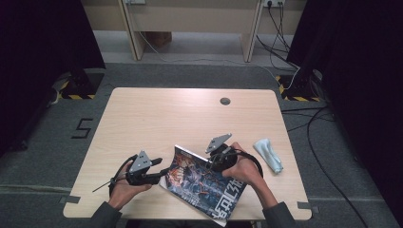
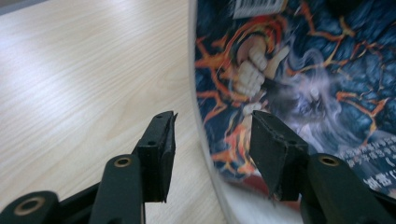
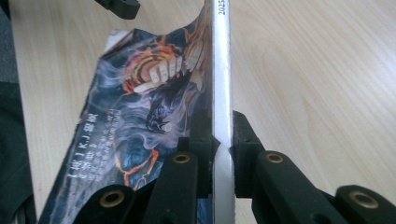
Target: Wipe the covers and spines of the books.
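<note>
Glossy magazine [image 3: 140,112] spine pinched in right tongs [image 3: 222,149].

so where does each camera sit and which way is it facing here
high view: above the person's side, facing forward and down on the table; both forearms, hands and claws show.
left gripper view: on the left claw, open astride the magazine edge.
right gripper view: on the right claw, clamped on the magazine's spine.
All three share the magazine.

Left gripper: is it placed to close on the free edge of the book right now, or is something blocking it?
Probably yes. The left gripper is open, its jaws straddling the curved edge of the book, with nothing between. The right gripper clamps the spine, far from that edge.
</note>
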Motion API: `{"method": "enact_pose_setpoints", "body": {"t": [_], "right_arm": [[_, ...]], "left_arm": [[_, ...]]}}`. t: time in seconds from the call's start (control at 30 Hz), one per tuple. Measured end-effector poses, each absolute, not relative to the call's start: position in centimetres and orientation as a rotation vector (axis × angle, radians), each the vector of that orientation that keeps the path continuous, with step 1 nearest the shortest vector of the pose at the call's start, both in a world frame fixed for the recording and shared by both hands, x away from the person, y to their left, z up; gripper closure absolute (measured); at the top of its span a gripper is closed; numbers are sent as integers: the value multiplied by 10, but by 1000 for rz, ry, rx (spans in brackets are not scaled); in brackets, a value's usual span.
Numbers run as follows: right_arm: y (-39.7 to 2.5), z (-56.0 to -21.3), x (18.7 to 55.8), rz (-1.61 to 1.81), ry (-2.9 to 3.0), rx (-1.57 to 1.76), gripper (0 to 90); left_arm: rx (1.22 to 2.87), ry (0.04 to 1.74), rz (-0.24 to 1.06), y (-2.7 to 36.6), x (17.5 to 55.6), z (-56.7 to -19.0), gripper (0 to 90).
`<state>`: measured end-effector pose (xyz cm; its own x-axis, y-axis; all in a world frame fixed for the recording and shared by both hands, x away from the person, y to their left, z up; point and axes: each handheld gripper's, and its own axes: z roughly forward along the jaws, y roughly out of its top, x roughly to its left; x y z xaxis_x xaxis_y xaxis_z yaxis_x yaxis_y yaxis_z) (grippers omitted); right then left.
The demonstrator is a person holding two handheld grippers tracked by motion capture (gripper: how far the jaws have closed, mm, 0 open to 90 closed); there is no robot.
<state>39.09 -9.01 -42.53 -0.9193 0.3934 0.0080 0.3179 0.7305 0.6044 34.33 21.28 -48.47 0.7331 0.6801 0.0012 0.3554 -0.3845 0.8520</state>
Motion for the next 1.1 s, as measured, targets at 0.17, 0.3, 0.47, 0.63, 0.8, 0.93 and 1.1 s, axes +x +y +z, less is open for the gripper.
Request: {"method": "enact_pose_setpoints", "body": {"t": [0.17,0.3,0.47,0.63,0.8,0.93,1.1], "right_arm": [[-86,-401,394,903,2788,545,828],[-85,-376,403,835,2737,543,828],[-89,-353,417,771,2651,575,829],[-92,-335,433,678,2539,623,829],[-79,-348,434,519,2529,586,828],[-72,-355,426,571,2590,565,826],[-64,-362,413,581,2654,543,823]], "left_arm": [[2024,829,445,217,343,-487,510],[2042,829,437,216,344,-490,517],[2054,825,443,215,344,-491,524],[2070,825,446,212,344,-493,528],[2080,819,446,210,344,-495,529],[2082,820,445,211,345,-495,531],[2078,823,453,212,345,-494,532]]}}
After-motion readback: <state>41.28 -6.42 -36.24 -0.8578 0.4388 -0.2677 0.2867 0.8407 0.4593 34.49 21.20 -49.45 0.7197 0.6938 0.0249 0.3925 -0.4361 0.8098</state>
